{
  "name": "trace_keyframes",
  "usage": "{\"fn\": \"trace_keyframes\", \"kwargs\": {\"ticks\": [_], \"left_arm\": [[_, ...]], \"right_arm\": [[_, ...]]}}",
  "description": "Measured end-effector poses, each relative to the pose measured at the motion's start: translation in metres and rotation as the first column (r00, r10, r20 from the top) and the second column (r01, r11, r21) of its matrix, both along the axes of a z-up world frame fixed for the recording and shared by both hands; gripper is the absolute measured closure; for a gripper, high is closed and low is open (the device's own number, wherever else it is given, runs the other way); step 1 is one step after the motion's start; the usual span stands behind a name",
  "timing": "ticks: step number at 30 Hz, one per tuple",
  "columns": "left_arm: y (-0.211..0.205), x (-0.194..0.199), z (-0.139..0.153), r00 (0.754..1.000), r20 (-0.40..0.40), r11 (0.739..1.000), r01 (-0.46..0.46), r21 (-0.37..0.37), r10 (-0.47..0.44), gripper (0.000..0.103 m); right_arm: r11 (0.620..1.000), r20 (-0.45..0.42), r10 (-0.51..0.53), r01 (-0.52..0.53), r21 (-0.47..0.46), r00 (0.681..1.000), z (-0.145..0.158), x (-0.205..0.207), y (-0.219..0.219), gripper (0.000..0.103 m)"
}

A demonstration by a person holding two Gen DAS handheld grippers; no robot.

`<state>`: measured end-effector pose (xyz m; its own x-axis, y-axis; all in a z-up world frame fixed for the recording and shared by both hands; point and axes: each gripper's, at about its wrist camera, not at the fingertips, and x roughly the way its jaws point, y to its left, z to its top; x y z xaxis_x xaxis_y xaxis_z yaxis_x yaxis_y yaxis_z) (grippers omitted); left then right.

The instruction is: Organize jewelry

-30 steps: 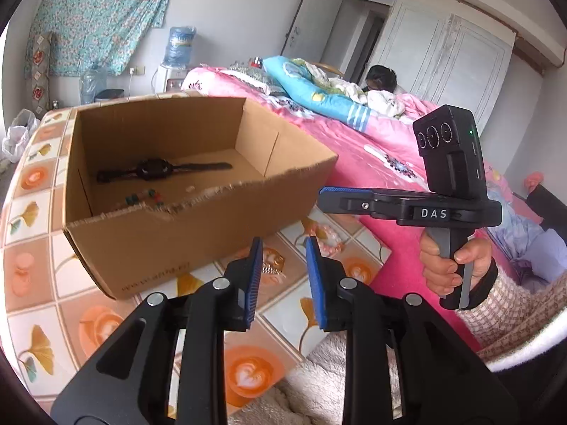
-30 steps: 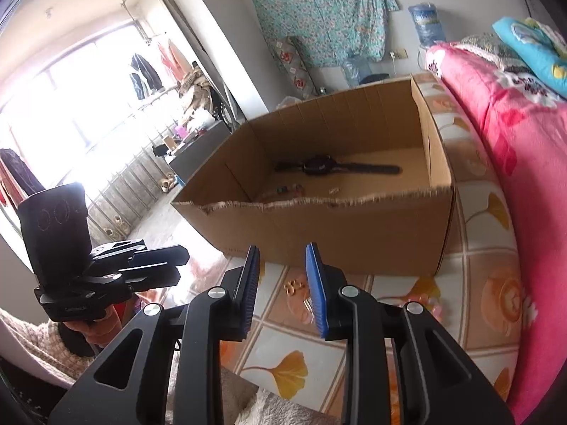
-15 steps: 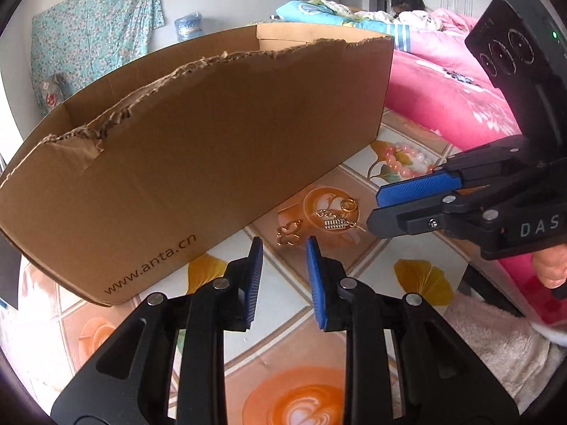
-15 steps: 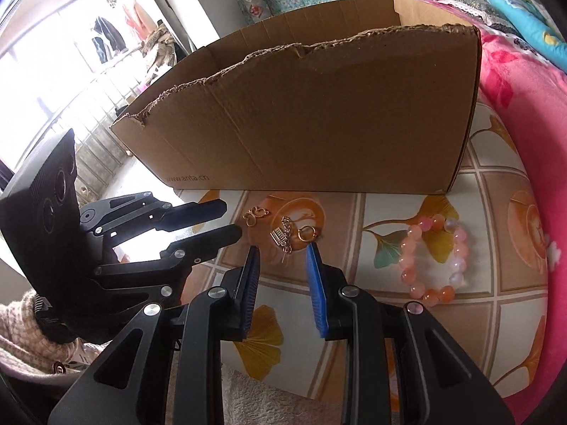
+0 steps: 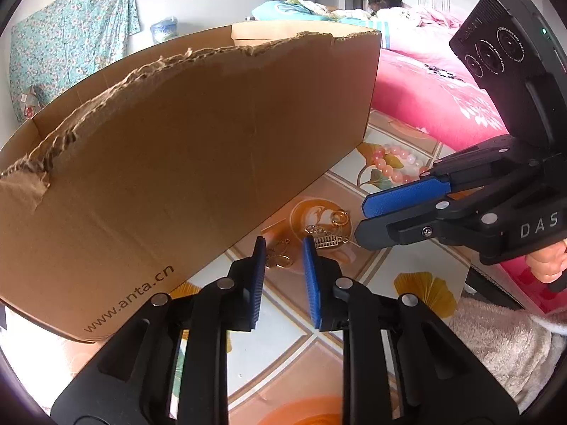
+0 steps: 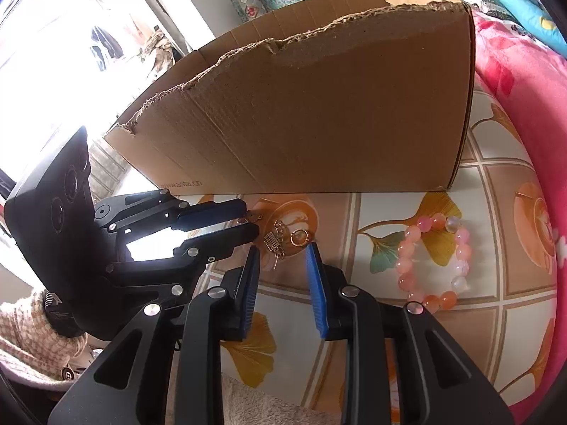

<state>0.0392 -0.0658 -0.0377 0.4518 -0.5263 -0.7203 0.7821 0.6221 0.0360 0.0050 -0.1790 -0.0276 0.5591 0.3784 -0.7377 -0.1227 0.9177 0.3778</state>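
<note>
Small gold jewelry lies on the tiled tabletop in front of a brown cardboard box (image 5: 184,163). A gold earring (image 5: 278,256) lies between the tips of my left gripper (image 5: 282,248), which is open and low over it. A gold ring (image 6: 297,237) and a gold comb-shaped charm (image 6: 273,241) lie just beyond my right gripper (image 6: 282,253), also open. A pink bead bracelet (image 6: 434,262) lies to the right; it also shows in the left wrist view (image 5: 393,166). The box (image 6: 319,113) hides its contents from both views.
The table surface (image 6: 496,336) has orange flower and ginkgo tiles. A pink bed (image 5: 436,92) borders the table on the right, with a person lying on it. A fluffy beige cloth (image 5: 503,347) lies at the near edge.
Both grippers have dropped from above the box to table level in front of it and closed in on the gold pieces. Both have opened slightly wider.
</note>
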Motion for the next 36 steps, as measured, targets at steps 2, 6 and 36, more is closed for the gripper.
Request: {"fn": "trace_keyframes", "kwargs": {"ticks": [2, 6, 36], "left_arm": [[0.000, 0.000, 0.000, 1.000, 0.001, 1.000, -0.001, 0.001, 0.001, 0.089], [-0.003, -0.001, 0.000, 1.000, 0.008, 1.000, -0.010, 0.007, 0.010, 0.090], [0.025, -0.009, 0.012, 0.991, -0.026, 0.990, -0.134, -0.036, 0.134, 0.091]], "right_arm": [[1.000, -0.001, -0.002, 0.002, 0.001, 1.000, 0.000, 0.002, 0.000, 0.076], [1.000, -0.002, -0.006, 0.006, 0.008, 1.000, -0.003, 0.004, -0.002, 0.076], [0.987, 0.036, 0.021, -0.015, -0.162, 0.999, 0.000, 0.007, 0.003, 0.082]]}}
